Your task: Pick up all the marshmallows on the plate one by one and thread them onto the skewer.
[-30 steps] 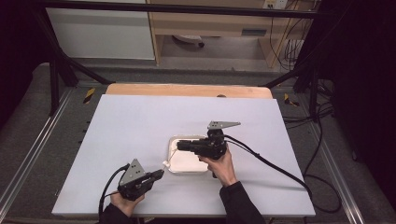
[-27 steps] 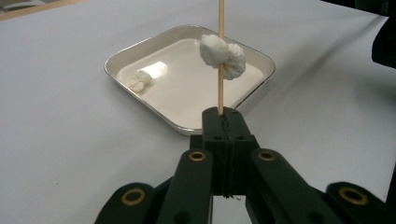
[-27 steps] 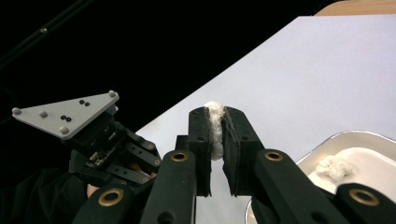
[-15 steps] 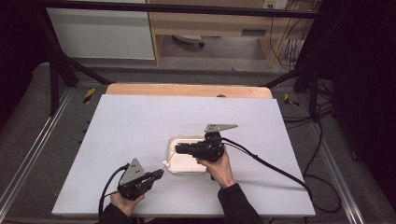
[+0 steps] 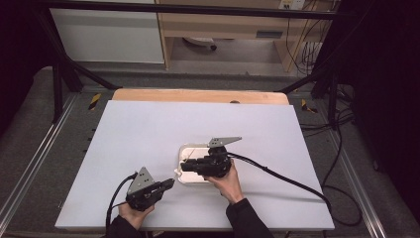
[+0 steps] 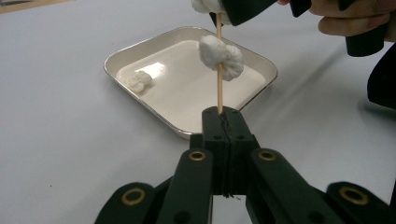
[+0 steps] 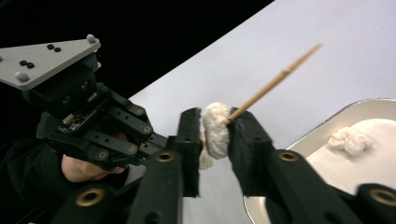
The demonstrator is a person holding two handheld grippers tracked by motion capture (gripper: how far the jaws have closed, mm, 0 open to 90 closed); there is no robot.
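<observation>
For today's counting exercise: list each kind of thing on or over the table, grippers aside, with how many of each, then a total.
White lumps: 3, counting one in the tray and one in the right gripper
Wooden skewer: 1
Metal tray: 1
Total: 5

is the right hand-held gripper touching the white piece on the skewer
Touching: in the right gripper view the right hand-held gripper has its jaws pressed on the white piece.

The desk [image 5: 148,148] has a plain pale grey-white top with a light wooden strip along its far edge. The tray [image 6: 140,49] is shiny silver at the rim and white inside. The marshmallows [image 6: 220,56] are white, threaded on a tan wooden skewer [image 6: 218,93]. Both the left hand-held gripper [image 6: 223,122] and right hand-held gripper [image 7: 215,128] are black with brass-coloured rivets; each carries a grey plate [image 7: 46,60] and a black cable [image 5: 287,176].
</observation>
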